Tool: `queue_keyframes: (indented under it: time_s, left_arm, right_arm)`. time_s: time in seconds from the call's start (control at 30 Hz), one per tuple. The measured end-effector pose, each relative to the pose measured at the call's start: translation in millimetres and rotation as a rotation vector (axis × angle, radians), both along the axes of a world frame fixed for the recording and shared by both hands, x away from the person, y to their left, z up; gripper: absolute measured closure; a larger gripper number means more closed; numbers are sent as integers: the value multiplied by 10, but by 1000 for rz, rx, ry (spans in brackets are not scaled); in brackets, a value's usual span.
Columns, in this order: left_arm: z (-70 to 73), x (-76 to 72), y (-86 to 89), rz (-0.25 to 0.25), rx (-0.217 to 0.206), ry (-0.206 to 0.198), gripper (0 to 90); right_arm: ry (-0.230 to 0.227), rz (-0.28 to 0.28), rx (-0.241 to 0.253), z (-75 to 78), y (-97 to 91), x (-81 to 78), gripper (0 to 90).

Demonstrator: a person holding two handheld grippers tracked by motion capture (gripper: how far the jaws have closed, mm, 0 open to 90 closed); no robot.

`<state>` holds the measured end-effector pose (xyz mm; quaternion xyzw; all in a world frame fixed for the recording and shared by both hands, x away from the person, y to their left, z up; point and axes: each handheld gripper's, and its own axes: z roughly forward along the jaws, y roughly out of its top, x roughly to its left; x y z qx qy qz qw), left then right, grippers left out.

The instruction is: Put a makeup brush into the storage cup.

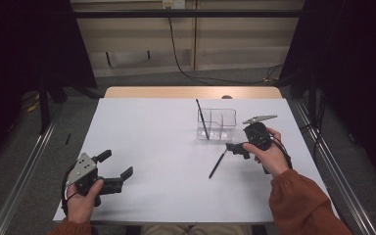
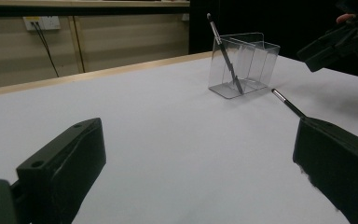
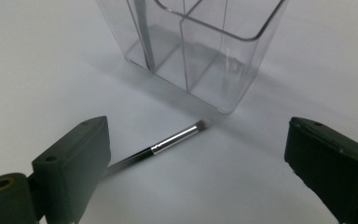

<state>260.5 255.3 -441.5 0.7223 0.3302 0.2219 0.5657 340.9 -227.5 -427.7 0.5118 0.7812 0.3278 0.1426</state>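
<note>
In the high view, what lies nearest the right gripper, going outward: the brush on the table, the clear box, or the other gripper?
1. Loose brush, lying just left of the right gripper.
2. Clear box, just behind it, with another brush standing inside.
3. Left gripper, far across the table's near left corner.

Your left gripper [image 1: 118,165] rests low near the table's front, jaws wide apart; your right gripper [image 1: 236,148] hovers farther forward, jaws spread and angled down.
</note>
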Motion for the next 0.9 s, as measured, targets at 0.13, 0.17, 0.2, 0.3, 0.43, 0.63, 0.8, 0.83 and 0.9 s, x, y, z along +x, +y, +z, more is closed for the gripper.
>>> queue_keyframes:
  time_s: [0.13,0.17,0.2,0.3,0.43,0.63,0.8,0.83,0.9]
  left_arm:
    - [-1,1,-4,-1,0,0,24]
    - [-2,2,-3,-1,0,1,24]
    - [-3,3,-3,0,-1,1,24]
    - [-3,3,-1,0,0,1,24]
    - [-4,3,0,0,0,1,24]
    - [-4,2,0,-1,1,1,23]
    - [-4,4,2,-3,2,1,23]
    - [-5,4,2,-3,2,1,24]
    - [-6,5,2,-3,2,2,24]
  right_arm:
    - [55,-13,-10,-58,23,43,64]
    - [65,-11,-19,-71,31,52,65]
    - [78,-14,-24,-83,41,65,65]
    - [116,-10,-30,-89,65,108,65]
    - [137,-21,-58,-75,127,156,61]
    - [167,-19,-95,-130,211,193,60]
    - [175,-8,-116,-182,265,204,55]
    - [179,-1,-116,-189,268,206,48]
    - [178,-9,-114,-198,276,216,55]
